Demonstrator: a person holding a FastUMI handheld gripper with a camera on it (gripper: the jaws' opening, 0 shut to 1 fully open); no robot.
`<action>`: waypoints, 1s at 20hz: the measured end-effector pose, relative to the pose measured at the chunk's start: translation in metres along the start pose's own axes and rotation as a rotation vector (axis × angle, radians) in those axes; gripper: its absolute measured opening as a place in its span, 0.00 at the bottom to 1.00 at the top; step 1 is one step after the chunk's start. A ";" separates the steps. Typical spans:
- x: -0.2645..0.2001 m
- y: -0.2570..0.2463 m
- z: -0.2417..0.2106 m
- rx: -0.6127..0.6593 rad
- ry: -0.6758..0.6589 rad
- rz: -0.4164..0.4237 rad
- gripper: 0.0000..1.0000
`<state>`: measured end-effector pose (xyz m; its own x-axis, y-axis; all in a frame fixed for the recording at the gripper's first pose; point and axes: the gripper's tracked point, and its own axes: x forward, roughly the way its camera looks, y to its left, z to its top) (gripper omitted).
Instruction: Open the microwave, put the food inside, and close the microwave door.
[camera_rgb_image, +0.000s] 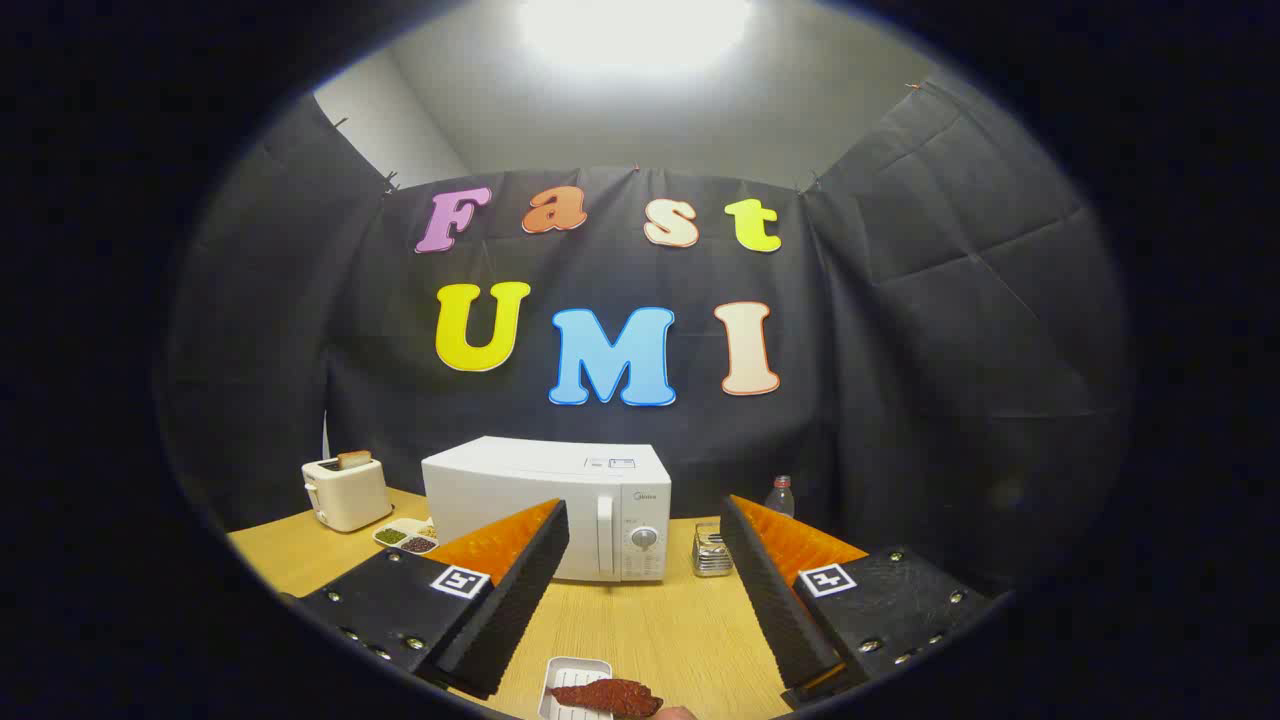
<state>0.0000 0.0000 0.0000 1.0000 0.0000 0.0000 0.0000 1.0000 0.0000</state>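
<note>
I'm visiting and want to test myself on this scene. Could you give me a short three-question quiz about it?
1. True or false: the microwave door is open.
2. What sits in the toaster slot? A) bread B) a bottle C) nothing
3. Fill in: the food lies on a white ____, between the open jaws of the gripper.

Key: 1. false, the door is shut. 2. A. 3. tray.
</note>
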 end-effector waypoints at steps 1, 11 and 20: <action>0.000 -0.001 0.001 0.006 0.002 -0.003 0.97; -0.001 -0.010 0.008 -0.003 -0.012 -0.012 0.97; 0.005 0.001 0.008 -0.001 -0.013 0.018 0.97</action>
<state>0.0049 0.0015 0.0083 0.9997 0.0183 0.0129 -0.0183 0.9998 -0.0012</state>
